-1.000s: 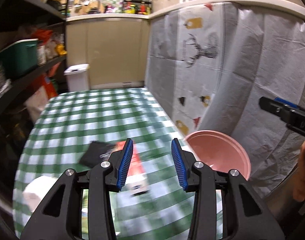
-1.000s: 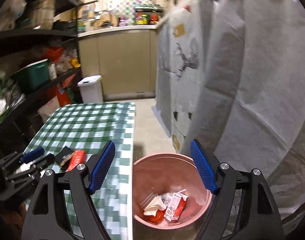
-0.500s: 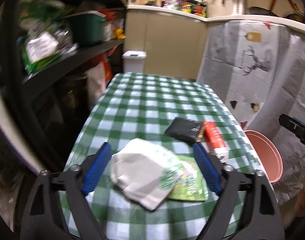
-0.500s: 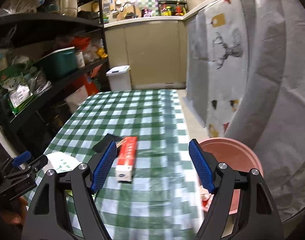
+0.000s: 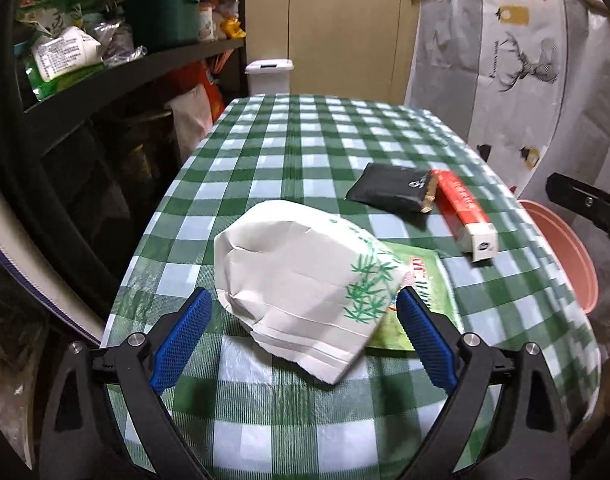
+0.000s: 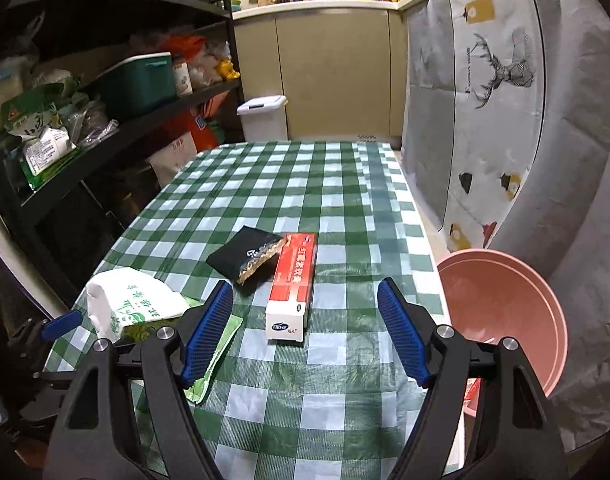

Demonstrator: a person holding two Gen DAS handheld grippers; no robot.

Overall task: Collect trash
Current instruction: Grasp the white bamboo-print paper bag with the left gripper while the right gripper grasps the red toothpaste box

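**Both claws spread over the litter on the checked table**

In the left wrist view, the left gripper filled the bottom of the frame with its jaws widening, nearly at full spread. A crumpled white paper bag with a green leaf print lay at the centre of the frame, its near end reaching in between the blue pads, though neither pad pressed on it. A flat green packet showed from under the bag's right side, close to the right-hand pad. Further up and to the right lay a black pouch and, touching its right end, a red and white carton. The pink bin stood off the table's right edge, at the right of the frame.

In the right wrist view, the right gripper was open and empty at the bottom of the frame. The red and white carton lay just above the gap between its pads, lengthwise, its white end nearest the claw, nothing touching it. The black pouch sat against the carton's upper left side. The white paper bag was at the lower left, with the green packet partly hidden behind the left-hand finger. The pink bin stood at the lower right, beside the green checked tablecloth.
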